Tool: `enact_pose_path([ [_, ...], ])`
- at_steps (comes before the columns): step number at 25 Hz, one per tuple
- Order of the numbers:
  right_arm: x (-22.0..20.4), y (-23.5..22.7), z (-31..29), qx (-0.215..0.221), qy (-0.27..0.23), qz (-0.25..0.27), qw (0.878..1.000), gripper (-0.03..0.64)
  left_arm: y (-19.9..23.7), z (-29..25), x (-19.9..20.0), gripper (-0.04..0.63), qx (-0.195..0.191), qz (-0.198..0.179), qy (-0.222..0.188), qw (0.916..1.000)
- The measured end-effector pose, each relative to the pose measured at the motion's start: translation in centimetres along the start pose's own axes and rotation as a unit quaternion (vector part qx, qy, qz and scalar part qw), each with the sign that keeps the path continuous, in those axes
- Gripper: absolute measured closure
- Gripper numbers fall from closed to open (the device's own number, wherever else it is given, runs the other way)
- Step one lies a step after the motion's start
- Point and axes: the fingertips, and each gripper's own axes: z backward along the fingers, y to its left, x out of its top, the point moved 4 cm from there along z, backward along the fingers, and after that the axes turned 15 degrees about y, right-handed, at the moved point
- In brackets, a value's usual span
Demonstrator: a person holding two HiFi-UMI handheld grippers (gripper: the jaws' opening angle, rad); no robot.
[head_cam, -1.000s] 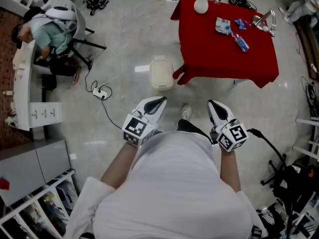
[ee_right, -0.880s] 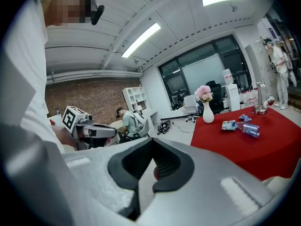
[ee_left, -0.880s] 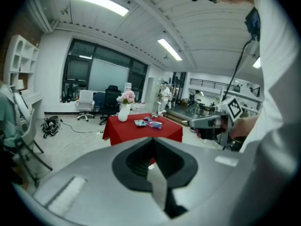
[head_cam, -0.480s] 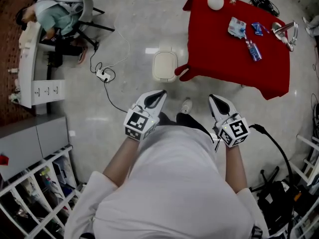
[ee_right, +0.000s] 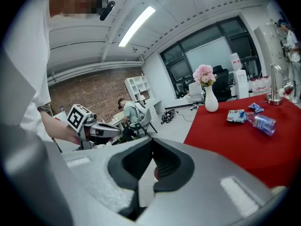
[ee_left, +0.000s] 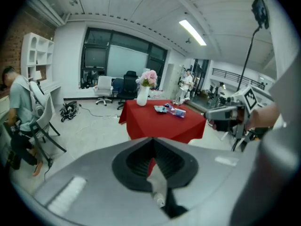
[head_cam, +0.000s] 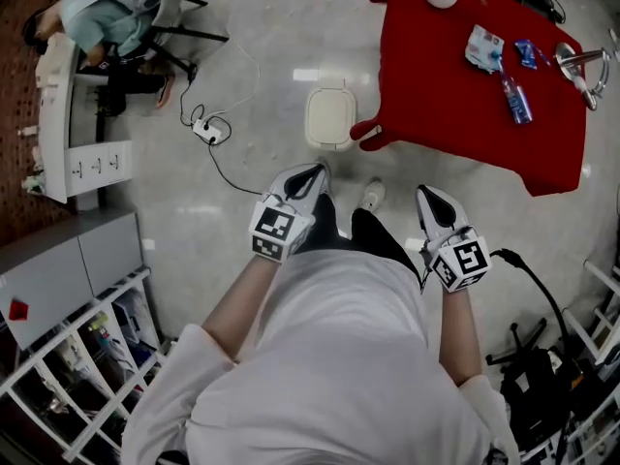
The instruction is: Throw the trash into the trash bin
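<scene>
Head view: both grippers are hanging short of the table, in front of the person's body. The left gripper is pinching shut on nothing, and the right gripper is doing the same. The trash is lying on the table's far half (a packet, a wrapper and a bottle), well apart from both pairs of fingers. The bin is standing just beside the table's left corner, and its lid seems to be down. A cable is trailing over the floor left of the table; a foot catching it on the way in looks like the first hazard.

Left gripper view: the fingers are meeting at their tips with nothing gripped. The table is showing beyond them, the trash on top and far off. A vase is standing at the table's corner (a careless sweep could be tipping it).

Right gripper view: the jaws are pressing together, empty. The packet and bottle are resting mid-table, nowhere near the pads. Both pairs of jaws need opening before any pick, or they will be shoving the trash about; the bottle (round) would probably be rolling off the table's edge.
</scene>
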Motion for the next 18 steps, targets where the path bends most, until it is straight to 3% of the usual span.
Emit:
enact_pose_path([
  [5,-0.4,-1.6,-2.4,-0.031,0.007,-0.019,0.999,0.617,2.8,-5.4,-3.1,0.591,-0.011,-0.004,0.041,0.9991],
  [12,-3.0,-1.9,-7.5,-0.05,0.039,-0.005,0.998,0.618,6.5,-12.8,-7.4,0.592,-0.028,-0.022,0.08,0.9962],
  [18,-6.4,-2.1,-11.6,-0.055,0.054,-0.038,0.996,0.618,8.8,-19.3,-14.3,0.592,-0.024,-0.055,0.128,0.9899],
])
